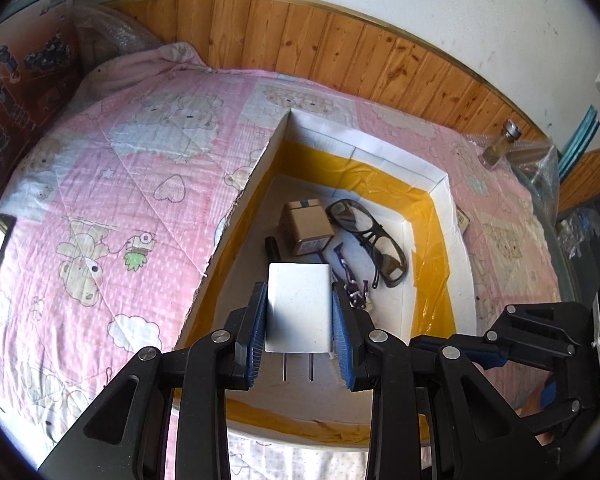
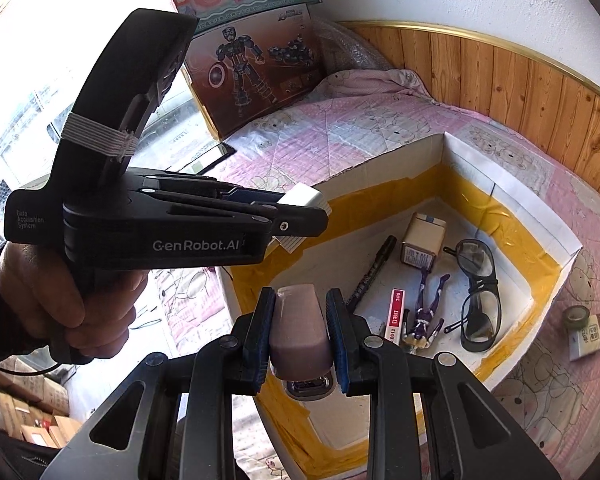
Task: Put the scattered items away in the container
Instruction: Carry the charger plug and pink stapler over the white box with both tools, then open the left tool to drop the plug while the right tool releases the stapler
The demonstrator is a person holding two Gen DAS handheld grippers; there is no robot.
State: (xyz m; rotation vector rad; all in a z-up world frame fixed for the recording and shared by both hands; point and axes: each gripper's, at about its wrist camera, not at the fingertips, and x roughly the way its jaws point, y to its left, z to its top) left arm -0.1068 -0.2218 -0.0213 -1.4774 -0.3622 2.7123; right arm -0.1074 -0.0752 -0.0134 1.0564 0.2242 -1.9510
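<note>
My left gripper (image 1: 299, 292) is shut on a white plug charger (image 1: 298, 316), prongs toward the camera, above the near-left part of the white box with yellow tape lining (image 1: 400, 160). Inside it lie a small brown carton (image 1: 304, 226), dark-framed glasses (image 1: 370, 240), a black marker (image 1: 272, 248) and a purple figurine (image 1: 352, 280). In the right wrist view my right gripper (image 2: 301, 296) is shut on a mauve bottle (image 2: 300, 332) with a chrome end, over the box's near edge (image 2: 532, 204). A hand holds the left gripper (image 2: 300, 216) above the box's left wall. A red-and-white pack (image 2: 394, 316) lies by the figurine (image 2: 424, 312).
The box rests on a pink quilt (image 1: 120, 184). To its right lie a green tape roll (image 2: 576, 316) and a small white packet (image 2: 588, 338). A glass bottle (image 1: 500, 146) stands at the far right. Toy boxes (image 2: 252, 68) and a phone (image 2: 212, 158) are on the left. Wood panelling (image 1: 340, 52) lines the wall.
</note>
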